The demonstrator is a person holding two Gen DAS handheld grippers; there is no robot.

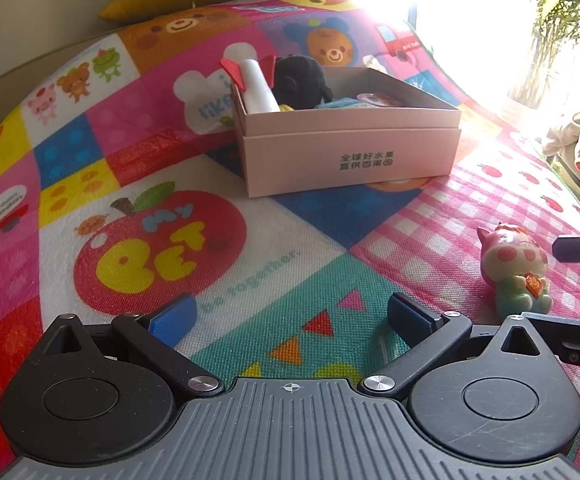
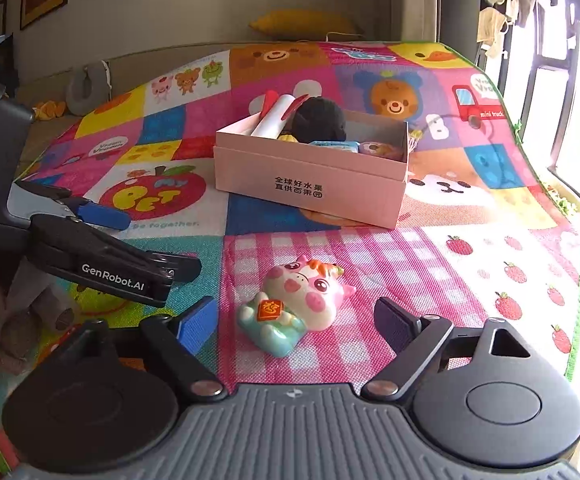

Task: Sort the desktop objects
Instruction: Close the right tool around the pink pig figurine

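Most sorting looks done: the pink box (image 2: 309, 184) at frame centre already holds a black plush (image 2: 318, 122), a white roll (image 2: 272, 120) and small packets. The pig figurine (image 2: 297, 304) lies on the play mat (image 2: 469, 280) at lower centre, between the right gripper (image 2: 295, 326)'s spread, empty jaws. The left gripper (image 1: 291, 314) is also apart, holding nothing. A bright window (image 2: 569, 80) fills the right edge, picture frames upper left

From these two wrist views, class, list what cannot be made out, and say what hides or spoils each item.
- Pink box: its lower contents, hidden by its own walls in both views.
- Black plush toy: its shape, dark and half sunk in the box.
- Window side of the play mat: washed out by glare, left wrist view.
- Pig figurine: its underside, lying on the mat.
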